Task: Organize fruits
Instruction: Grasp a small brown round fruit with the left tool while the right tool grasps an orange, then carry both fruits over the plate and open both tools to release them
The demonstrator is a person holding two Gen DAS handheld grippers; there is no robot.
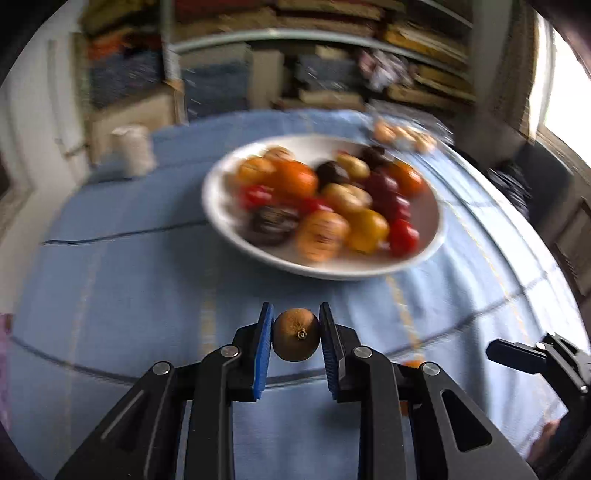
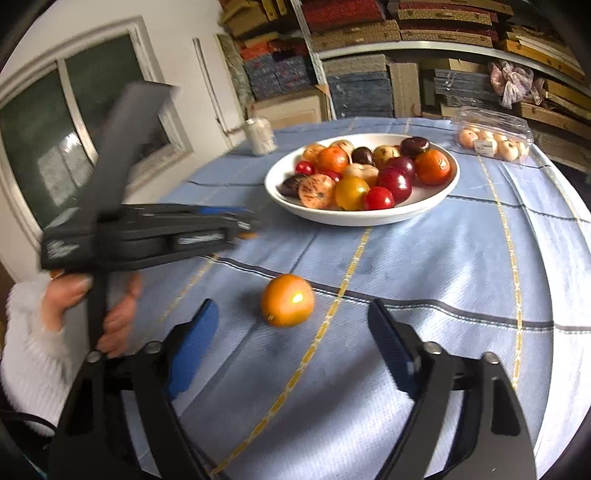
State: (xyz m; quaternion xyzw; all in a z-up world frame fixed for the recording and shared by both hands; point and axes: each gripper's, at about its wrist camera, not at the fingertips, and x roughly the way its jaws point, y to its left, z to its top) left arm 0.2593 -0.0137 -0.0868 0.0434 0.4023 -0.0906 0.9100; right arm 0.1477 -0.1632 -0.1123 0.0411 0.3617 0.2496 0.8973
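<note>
We hold one kiwi (image 1: 296,335) pinched in our left gripper (image 1: 296,332); our right gripper (image 2: 291,339) gapes wide around one orange (image 2: 287,300), one heaped bowl (image 2: 421,210) beyond.

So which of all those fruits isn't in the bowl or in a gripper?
The orange lying alone on the blue tablecloth, in front of the open right gripper. The rest fill the white bowl; the left gripper holds a kiwi.

Setting: home storeroom doubling as dining space. Shelves (image 2: 424,33) are holding stacked woven mats; a cloth-covered table (image 2: 424,266) is standing beside a window (image 2: 74,122).
</note>
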